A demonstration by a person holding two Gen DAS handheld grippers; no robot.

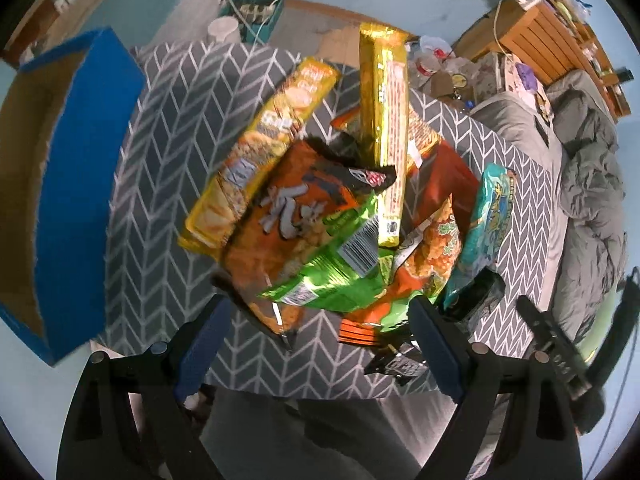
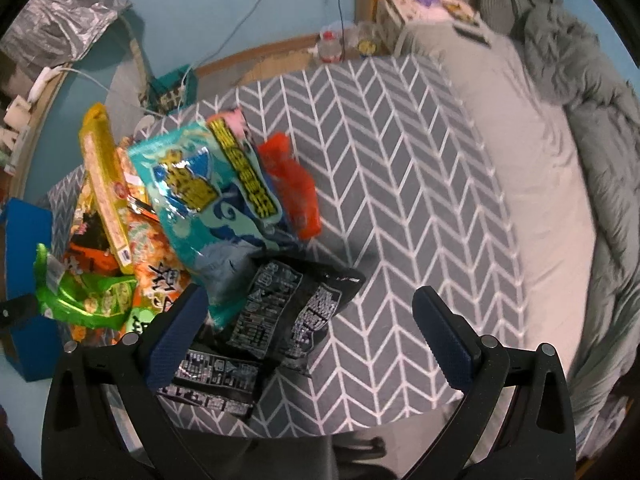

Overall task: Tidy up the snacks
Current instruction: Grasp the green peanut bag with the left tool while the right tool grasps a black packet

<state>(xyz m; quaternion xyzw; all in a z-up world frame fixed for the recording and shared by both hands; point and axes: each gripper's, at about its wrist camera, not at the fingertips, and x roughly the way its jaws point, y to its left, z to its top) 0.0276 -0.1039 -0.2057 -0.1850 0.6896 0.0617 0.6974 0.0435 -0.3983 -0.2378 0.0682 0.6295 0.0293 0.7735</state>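
Note:
A pile of snack packets lies on a grey herringbone cloth (image 1: 160, 184). In the left wrist view I see a long gold pack (image 1: 384, 120), a yellow cracker pack (image 1: 260, 152), an orange bag (image 1: 288, 220), a green bag (image 1: 340, 272) and a teal bag (image 1: 488, 216). My left gripper (image 1: 320, 344) is open just before the green and orange bags. In the right wrist view the teal bag (image 2: 212, 200) lies over two black packets (image 2: 288, 312), with a red packet (image 2: 292, 184) behind. My right gripper (image 2: 308, 328) is open, its left finger (image 2: 176, 336) beside the black packets.
An open blue cardboard box (image 1: 72, 200) stands left of the pile; it shows at the left edge of the right wrist view (image 2: 28, 280). A bed with grey bedding (image 2: 560, 160) lies to the right. Bare cloth (image 2: 400, 200) spreads right of the pile.

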